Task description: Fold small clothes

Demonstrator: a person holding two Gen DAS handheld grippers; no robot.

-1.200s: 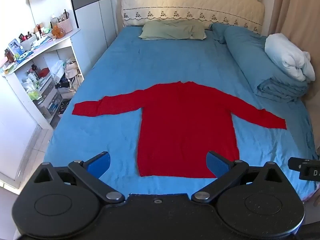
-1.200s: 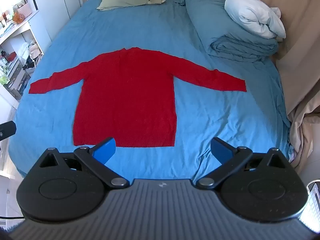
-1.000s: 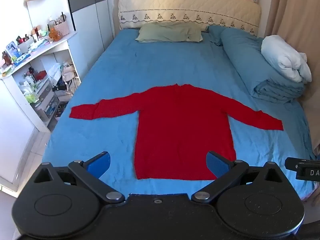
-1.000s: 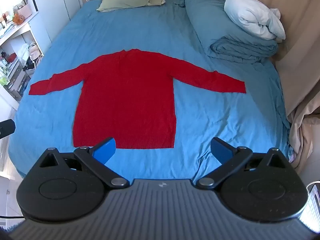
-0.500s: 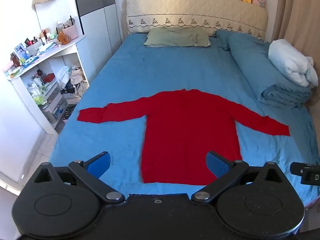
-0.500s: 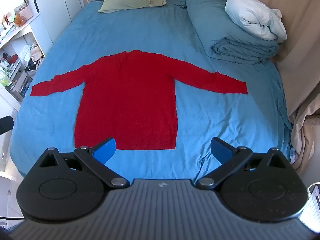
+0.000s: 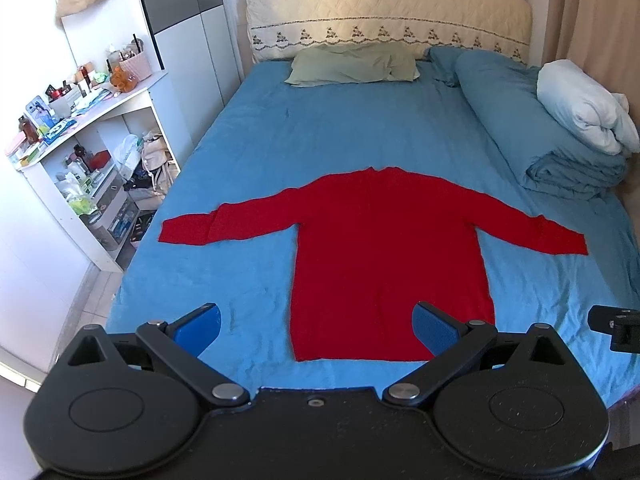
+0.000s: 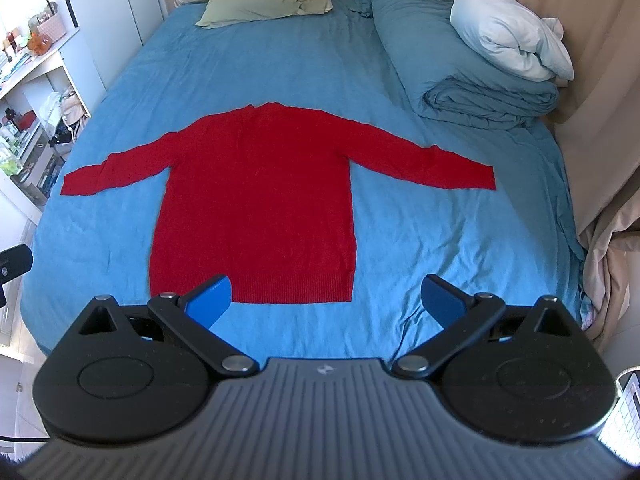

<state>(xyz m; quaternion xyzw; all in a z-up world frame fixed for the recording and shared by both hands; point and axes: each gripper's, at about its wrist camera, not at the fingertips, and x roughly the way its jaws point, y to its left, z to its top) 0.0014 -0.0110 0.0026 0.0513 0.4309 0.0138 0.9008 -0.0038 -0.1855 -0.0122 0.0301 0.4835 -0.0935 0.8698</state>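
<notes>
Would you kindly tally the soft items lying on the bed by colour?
Red: 1, the sweater
Green: 1, the pillow
Blue: 1, the rolled duvet
White: 1, the bundle on the duvet
Total: 4

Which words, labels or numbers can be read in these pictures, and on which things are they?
No text can be read.
The items on the white shelf carry print too small and blurred to read.
The right gripper has a small pale emblem on its body, with no legible letters.
The red sweater shows no label.
</notes>
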